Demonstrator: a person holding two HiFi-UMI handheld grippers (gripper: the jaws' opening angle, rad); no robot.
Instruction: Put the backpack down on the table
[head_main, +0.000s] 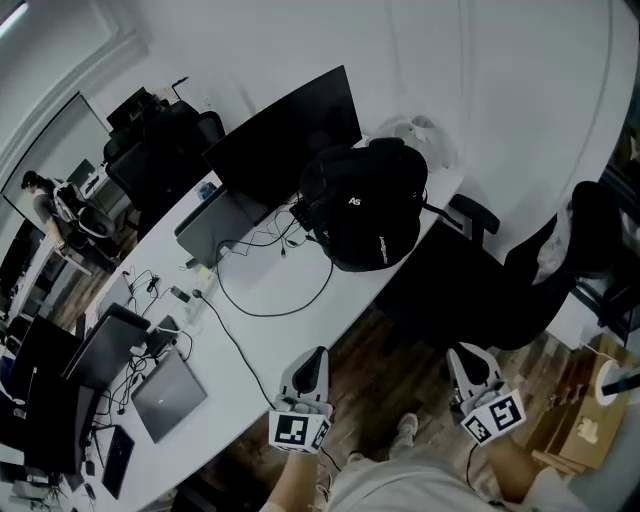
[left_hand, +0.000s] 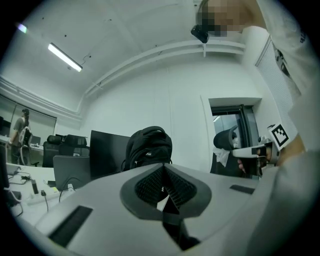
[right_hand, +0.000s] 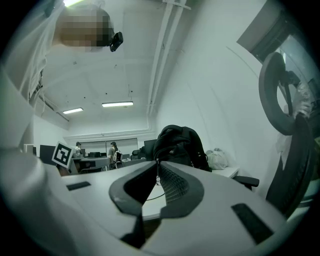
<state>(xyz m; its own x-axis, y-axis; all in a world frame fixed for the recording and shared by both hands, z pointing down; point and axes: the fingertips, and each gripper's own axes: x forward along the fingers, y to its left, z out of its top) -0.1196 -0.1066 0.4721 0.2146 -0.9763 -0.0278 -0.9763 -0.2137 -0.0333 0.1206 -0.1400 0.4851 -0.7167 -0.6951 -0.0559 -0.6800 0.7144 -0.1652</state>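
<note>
Left claw (head_main: 318, 352) (left_hand: 163, 165): jaws drawn fully together, ribbed pads meeting at the tips, nothing between them. Right claw (head_main: 462, 350) (right_hand: 158, 161): jaws likewise narrowed until the tips meet, gripping nothing. Both claws are held level, side by side and a little apart, in front of the person over the wooden floor (head_main: 390, 345), just off the near edge of the long white desk (head_main: 270, 335). They point toward the backpack (head_main: 365, 205) (left_hand: 148, 147) (right_hand: 180, 144) and are well apart from it. The backpack is black and stands upright on the desk near its far end, its top handle uppermost and neither claw touching it. Just beside the backpack, on its left in the head view, stands a dark monitor (head_main: 285, 130). Black cables (head_main: 275, 305) trail from the monitor's foot and loop across the bare desk surface in front of the backpack. Farther along the desk, toward the lower left of the head view, lies a closed grey laptop (head_main: 168, 392). A black office chair (head_main: 450, 280) stands on the floor beside the end of the desk, to the right of the backpack.
</note>
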